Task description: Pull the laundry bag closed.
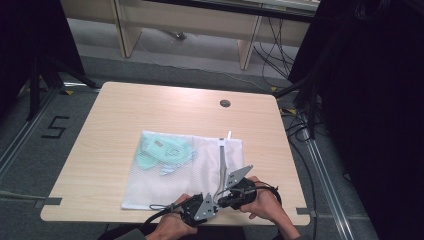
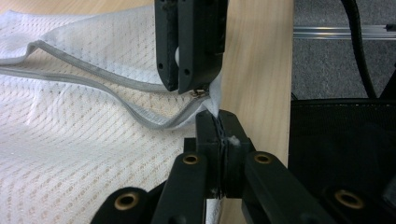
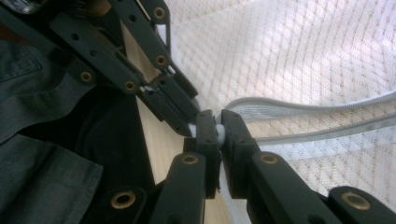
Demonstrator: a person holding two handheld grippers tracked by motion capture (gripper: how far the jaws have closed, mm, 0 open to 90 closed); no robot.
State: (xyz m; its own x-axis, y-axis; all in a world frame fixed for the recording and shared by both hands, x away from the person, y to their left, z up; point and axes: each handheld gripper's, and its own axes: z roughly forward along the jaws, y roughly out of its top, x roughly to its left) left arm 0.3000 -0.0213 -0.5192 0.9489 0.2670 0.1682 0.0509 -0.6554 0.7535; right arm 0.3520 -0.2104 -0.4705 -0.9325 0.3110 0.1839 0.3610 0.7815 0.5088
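While tong tips hide the zipper pull | both tongs (image 1: 216, 201) pinching mesh bag (image 1: 165, 182)

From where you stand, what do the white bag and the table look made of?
The white bag looks like thin synthetic mesh: an open weave with the table showing through, edged by a grey zipper band. The table looks like pale wood-grain laminate, smooth and matt; solid wood can't be ruled out.
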